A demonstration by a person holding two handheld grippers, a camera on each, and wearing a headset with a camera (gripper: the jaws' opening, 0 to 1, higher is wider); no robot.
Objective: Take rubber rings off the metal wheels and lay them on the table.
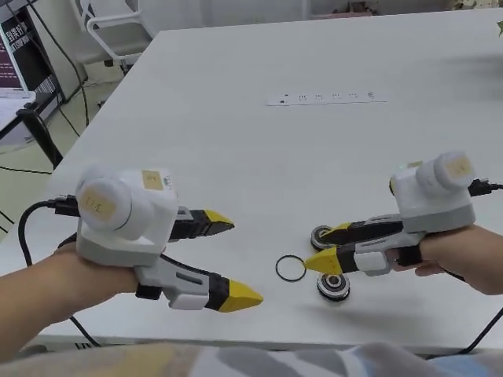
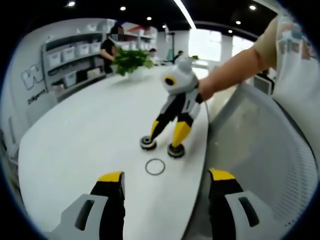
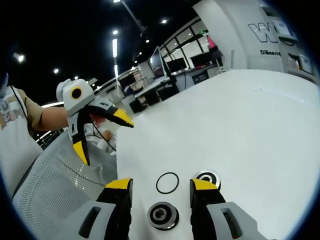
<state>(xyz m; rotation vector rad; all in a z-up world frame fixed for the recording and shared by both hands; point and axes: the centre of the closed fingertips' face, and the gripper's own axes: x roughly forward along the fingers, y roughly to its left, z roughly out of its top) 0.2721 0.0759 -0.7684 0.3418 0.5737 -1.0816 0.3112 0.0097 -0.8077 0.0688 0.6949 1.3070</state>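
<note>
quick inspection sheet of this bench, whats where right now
surface: white table, smooth.
job's things: one rubber ring lying loose; near wheel and far wheel beside it, both with black rims.
clutter: power strip on the far side.
grippers: left claw open, empty; right claw open by the wheels.
cables: left cable and right cable, both black.
surroundings: chair, shelves, plant.

Far wheel (image 1: 318, 237) half behind right gripper (image 1: 316, 248)
</note>
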